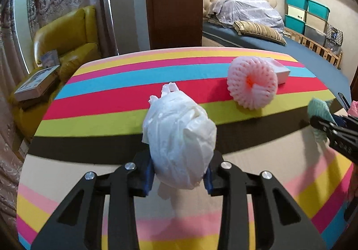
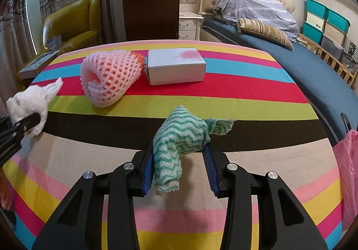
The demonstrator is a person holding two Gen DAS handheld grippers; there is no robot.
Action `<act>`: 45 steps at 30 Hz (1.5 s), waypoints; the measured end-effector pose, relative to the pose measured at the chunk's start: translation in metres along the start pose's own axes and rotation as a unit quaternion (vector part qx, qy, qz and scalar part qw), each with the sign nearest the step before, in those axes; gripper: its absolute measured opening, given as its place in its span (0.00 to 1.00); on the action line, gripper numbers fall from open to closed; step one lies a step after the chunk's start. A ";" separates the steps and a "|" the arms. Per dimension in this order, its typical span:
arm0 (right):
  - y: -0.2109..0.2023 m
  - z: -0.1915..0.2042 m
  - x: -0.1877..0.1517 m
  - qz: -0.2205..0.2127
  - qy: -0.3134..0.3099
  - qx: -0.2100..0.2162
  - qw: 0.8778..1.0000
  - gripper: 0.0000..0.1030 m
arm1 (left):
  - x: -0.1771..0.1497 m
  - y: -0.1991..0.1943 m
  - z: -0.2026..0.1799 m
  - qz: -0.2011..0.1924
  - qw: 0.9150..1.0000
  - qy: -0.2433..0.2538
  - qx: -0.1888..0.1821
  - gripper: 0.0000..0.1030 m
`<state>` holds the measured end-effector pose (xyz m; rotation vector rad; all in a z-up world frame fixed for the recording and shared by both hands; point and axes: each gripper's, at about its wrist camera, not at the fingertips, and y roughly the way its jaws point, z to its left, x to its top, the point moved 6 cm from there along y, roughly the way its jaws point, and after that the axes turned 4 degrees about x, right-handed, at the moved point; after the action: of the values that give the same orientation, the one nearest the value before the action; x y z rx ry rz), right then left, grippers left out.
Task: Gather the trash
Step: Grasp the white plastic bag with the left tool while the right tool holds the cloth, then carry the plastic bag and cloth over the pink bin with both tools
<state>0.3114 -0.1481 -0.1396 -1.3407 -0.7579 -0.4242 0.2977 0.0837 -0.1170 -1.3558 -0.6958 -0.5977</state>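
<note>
My left gripper [image 1: 179,177] is shut on a crumpled white plastic bag [image 1: 179,140] and holds it above the striped table [image 1: 100,97]. The bag also shows at the left edge of the right wrist view [image 2: 29,104]. My right gripper [image 2: 179,169] is shut on a green-and-white knitted cloth [image 2: 179,135], held above the table; it also shows at the right of the left wrist view [image 1: 320,111]. A pink foam fruit net [image 2: 109,79] lies on the table beyond, next to a white cardboard box [image 2: 175,66].
A pink plastic bag [image 2: 348,173] hangs at the table's right edge. A blue bed [image 2: 302,64] with pillows stands to the right, a yellow armchair [image 2: 71,23] with boxes to the left, teal storage bins [image 2: 324,21] at the back right.
</note>
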 end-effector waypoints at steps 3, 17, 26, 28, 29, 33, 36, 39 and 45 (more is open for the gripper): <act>0.000 0.001 0.000 -0.001 -0.002 -0.001 1.000 0.38 | -0.010 -0.014 0.001 -0.006 1.000 0.005 0.006 0.33; -0.004 0.007 0.000 -0.012 -0.017 0.005 1.000 0.38 | -0.038 -0.052 0.032 -0.023 0.999 -0.023 0.022 0.33; -0.038 0.051 -0.018 -0.038 -0.065 0.056 0.996 0.38 | -0.053 -0.069 0.043 -0.030 0.998 -0.029 0.040 0.33; -0.045 0.063 -0.022 -0.040 -0.078 0.070 0.994 0.38 | -0.056 -0.073 0.047 -0.033 0.998 -0.033 0.044 0.33; -0.049 0.068 -0.025 -0.041 -0.084 0.077 0.993 0.38 | -0.059 -0.075 0.048 -0.033 0.998 -0.034 0.045 0.33; -0.061 0.089 -0.034 -0.044 -0.110 0.098 0.988 0.38 | -0.065 -0.082 0.048 -0.034 0.998 -0.038 0.044 0.34; -0.071 0.098 -0.043 -0.045 -0.125 0.110 0.985 0.38 | -0.071 -0.088 0.045 -0.036 0.998 -0.037 0.040 0.34; -0.081 0.100 -0.050 -0.049 -0.136 0.116 0.983 0.38 | -0.073 -0.093 0.039 -0.040 0.998 -0.035 0.028 0.34; -0.103 0.090 -0.063 -0.060 -0.134 0.114 0.983 0.38 | -0.071 -0.104 0.017 -0.052 0.999 -0.009 0.016 0.34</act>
<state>0.1763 -0.0912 -0.1069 -1.1520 -1.0829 -0.2440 0.1719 0.0866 -0.1003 -1.3023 -0.7900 -0.6546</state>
